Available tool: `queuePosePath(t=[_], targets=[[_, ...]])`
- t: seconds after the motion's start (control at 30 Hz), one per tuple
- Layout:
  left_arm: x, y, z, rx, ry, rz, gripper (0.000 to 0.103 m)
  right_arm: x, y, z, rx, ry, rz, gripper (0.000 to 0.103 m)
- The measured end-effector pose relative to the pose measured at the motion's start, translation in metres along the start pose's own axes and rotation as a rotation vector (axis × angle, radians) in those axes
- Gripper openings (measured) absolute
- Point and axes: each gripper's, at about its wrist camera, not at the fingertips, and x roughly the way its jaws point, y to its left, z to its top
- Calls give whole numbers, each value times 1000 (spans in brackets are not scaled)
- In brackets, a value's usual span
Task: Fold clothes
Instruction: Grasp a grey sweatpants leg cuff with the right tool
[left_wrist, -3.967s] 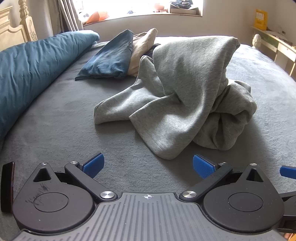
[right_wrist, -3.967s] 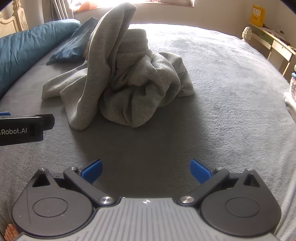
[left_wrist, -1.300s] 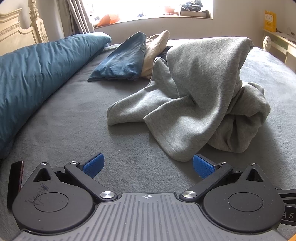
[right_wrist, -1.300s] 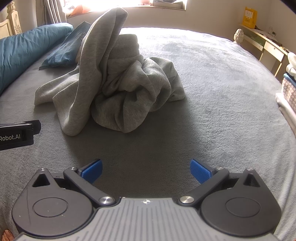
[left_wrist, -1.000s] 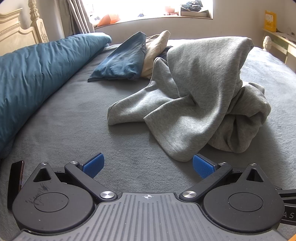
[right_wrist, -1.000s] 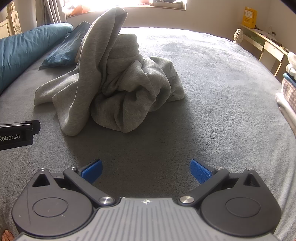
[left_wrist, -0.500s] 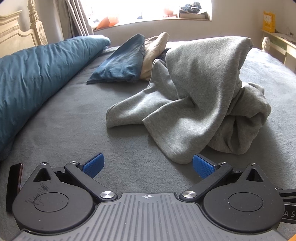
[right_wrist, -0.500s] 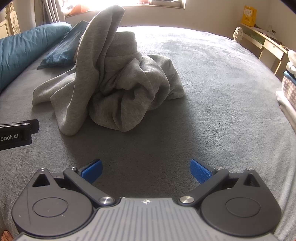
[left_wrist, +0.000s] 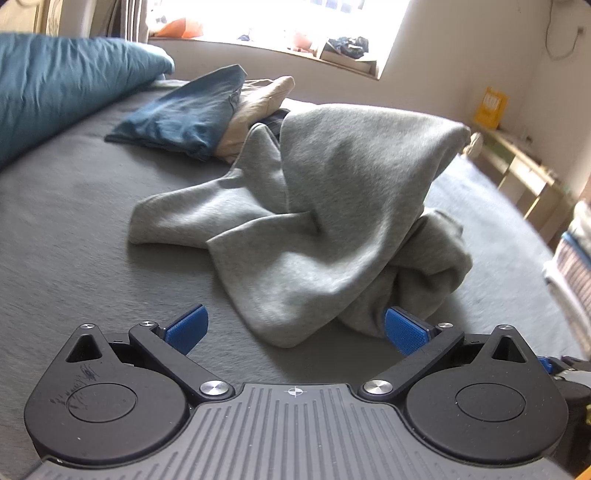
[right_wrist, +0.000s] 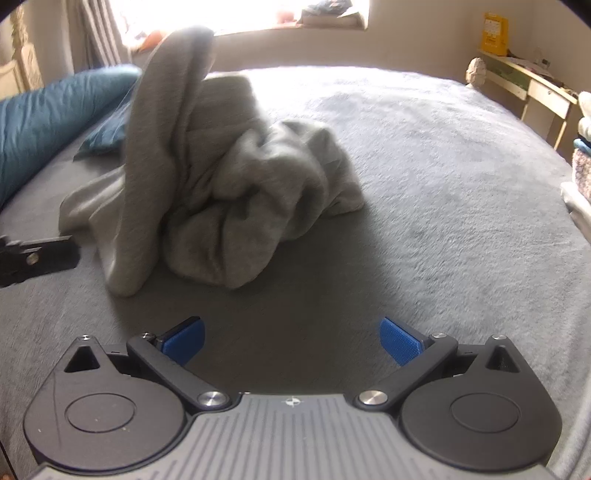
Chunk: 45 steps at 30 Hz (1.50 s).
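A crumpled grey sweatshirt (left_wrist: 325, 221) lies heaped on the grey bed cover (left_wrist: 66, 221), one part standing up in a tall peak. My left gripper (left_wrist: 293, 328) is open, just short of the sweatshirt's near hem, which hangs down between the blue fingertips (left_wrist: 186, 326). In the right wrist view the same sweatshirt (right_wrist: 229, 192) sits ahead and to the left. My right gripper (right_wrist: 290, 341) is open over bare cover, a short way from the heap. Part of the left gripper's body (right_wrist: 33, 258) shows at the left edge.
Folded dark blue (left_wrist: 184, 114) and beige clothes (left_wrist: 258, 107) lie behind the sweatshirt. A teal duvet (left_wrist: 55, 85) runs along the left. A wooden desk (right_wrist: 532, 92) and stacked textiles (right_wrist: 580, 155) stand past the bed's right edge. A window sill (left_wrist: 295, 51) is behind.
Both grippers have moved forward toward the sweatshirt, which looks larger now. The left view has swung to the right. The sweatshirt has not moved.
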Motion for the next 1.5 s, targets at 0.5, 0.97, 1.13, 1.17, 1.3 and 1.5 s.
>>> queuePosePath(t=[0.5, 0.97, 1.13, 1.17, 1.3, 1.5], targets=[[29, -73, 90, 334, -202, -184, 98, 41, -90, 102, 399, -169, 274, 103], [23, -25, 78, 253, -139, -4, 9, 91, -56, 92, 303, -20, 374, 29], [-18, 22, 62, 149, -132, 77, 8, 55, -62, 71, 266, -47, 430, 11], [-26, 31, 56, 123, -122, 82, 8, 47, -64, 66, 264, -49, 443, 11], [-50, 55, 24, 84, -38, 115, 8, 23, -75, 37, 267, -7, 465, 10], [-58, 71, -8, 58, 101, 30, 22, 2, -83, 21, 221, 59, 448, 19]])
